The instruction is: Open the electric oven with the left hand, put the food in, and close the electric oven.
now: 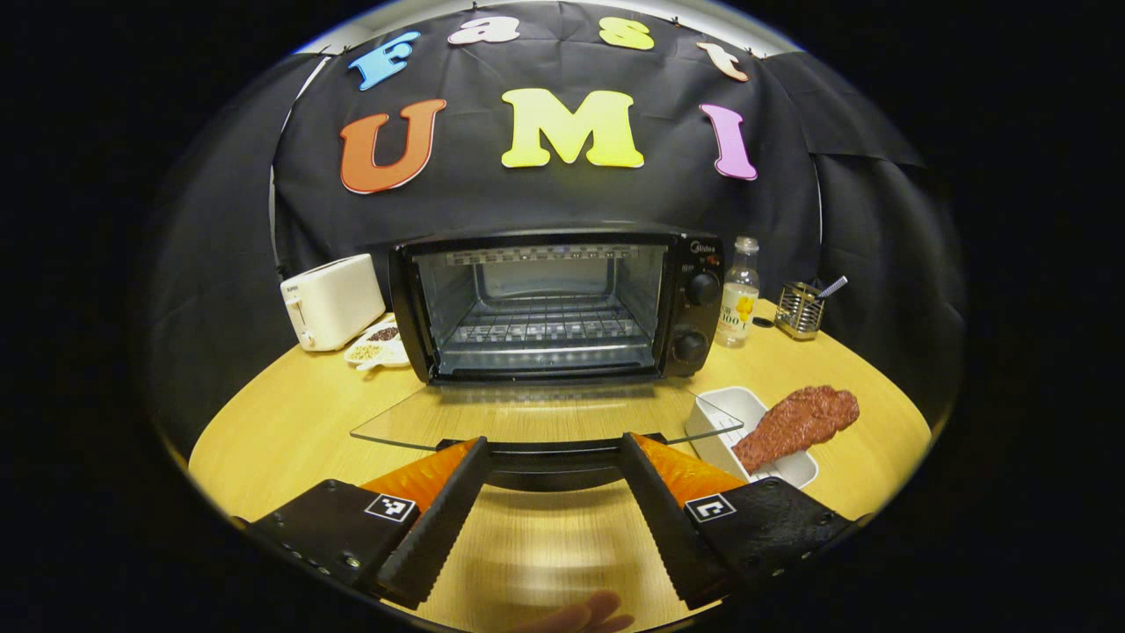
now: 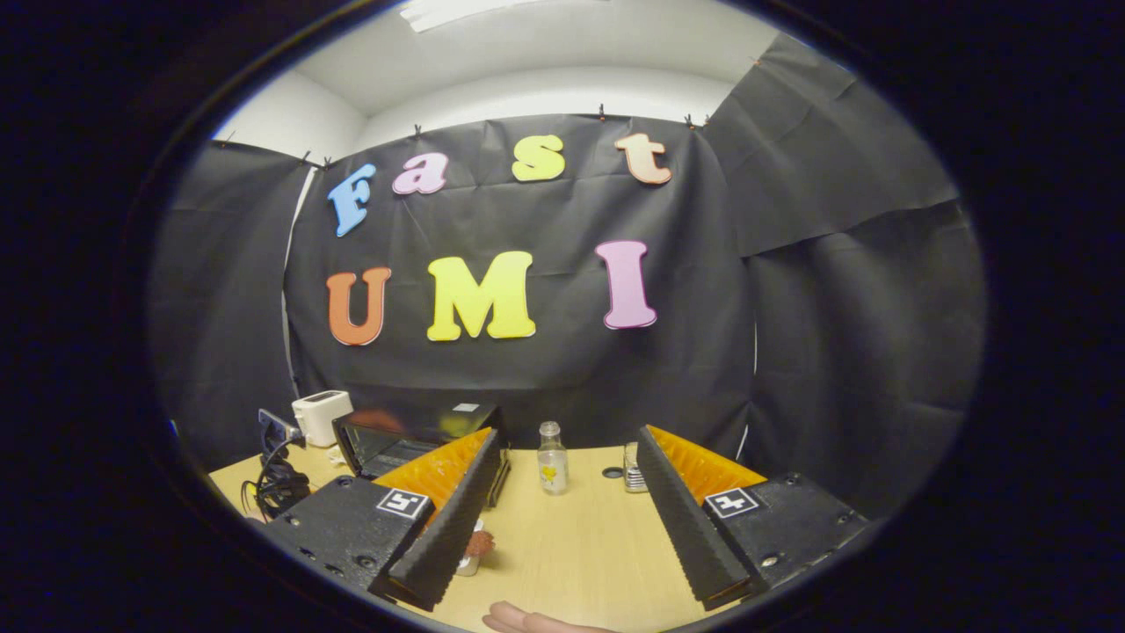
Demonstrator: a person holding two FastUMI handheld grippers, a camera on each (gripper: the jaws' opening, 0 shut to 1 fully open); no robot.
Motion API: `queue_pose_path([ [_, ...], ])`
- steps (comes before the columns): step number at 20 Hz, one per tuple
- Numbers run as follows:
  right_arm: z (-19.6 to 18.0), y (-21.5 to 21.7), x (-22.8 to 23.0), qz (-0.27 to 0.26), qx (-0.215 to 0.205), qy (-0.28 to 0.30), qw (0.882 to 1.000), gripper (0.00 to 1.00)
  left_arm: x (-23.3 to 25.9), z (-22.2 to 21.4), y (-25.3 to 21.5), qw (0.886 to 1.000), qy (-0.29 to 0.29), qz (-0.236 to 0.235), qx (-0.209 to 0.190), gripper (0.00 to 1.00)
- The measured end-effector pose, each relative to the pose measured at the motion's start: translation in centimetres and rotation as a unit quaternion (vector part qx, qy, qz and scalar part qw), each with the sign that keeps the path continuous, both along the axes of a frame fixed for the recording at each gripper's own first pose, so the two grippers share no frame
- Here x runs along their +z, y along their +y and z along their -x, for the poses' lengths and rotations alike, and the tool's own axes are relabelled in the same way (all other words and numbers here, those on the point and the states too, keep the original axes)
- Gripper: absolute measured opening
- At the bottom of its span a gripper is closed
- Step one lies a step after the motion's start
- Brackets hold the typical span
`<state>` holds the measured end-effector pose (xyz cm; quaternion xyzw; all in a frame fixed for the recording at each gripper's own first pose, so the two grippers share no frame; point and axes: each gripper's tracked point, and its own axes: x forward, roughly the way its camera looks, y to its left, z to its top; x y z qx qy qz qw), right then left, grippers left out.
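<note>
left gripper (image 1: 554, 457) jaws wide, straddling oven door handle (image 1: 549, 462), untouched

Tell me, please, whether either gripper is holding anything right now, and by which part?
Nothing is held. The left gripper is open just in front of the oven door's handle, and the right gripper is open above the table.

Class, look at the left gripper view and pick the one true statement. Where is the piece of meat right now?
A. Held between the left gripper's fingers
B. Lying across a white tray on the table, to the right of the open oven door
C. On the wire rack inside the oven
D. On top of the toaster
B: the meat lies across the white tray on the table, beside the oven, whose glass door is folded down.
</note>
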<state>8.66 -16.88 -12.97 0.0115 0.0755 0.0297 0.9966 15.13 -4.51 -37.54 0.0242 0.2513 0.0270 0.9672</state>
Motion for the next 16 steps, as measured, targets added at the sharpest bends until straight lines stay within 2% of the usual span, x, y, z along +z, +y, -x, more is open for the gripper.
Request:
queue_pose_path([
  [4,0.3,0.7,-1.3,0.006,0.017,0.015,1.0,0.99,-3.4,1.0,-0.6,0.999,0.051,-0.007,-0.005,0.95],
  [9,0.8,1.2,-2.8,0.005,0.021,0.041,0.999,0.99,-3.4,1.0,-0.5,0.999,0.045,-0.002,-0.002,0.95],
  [12,0.5,1.4,-4.2,-0.001,0.023,0.065,0.998,0.99,-1.2,1.4,-0.3,1.0,0.025,0.005,0.007,0.96],
  [16,-0.4,2.8,-7.9,-0.027,0.054,0.133,0.989,0.99,5.9,2.8,-1.4,0.999,-0.04,0.029,-0.004,0.96],
])
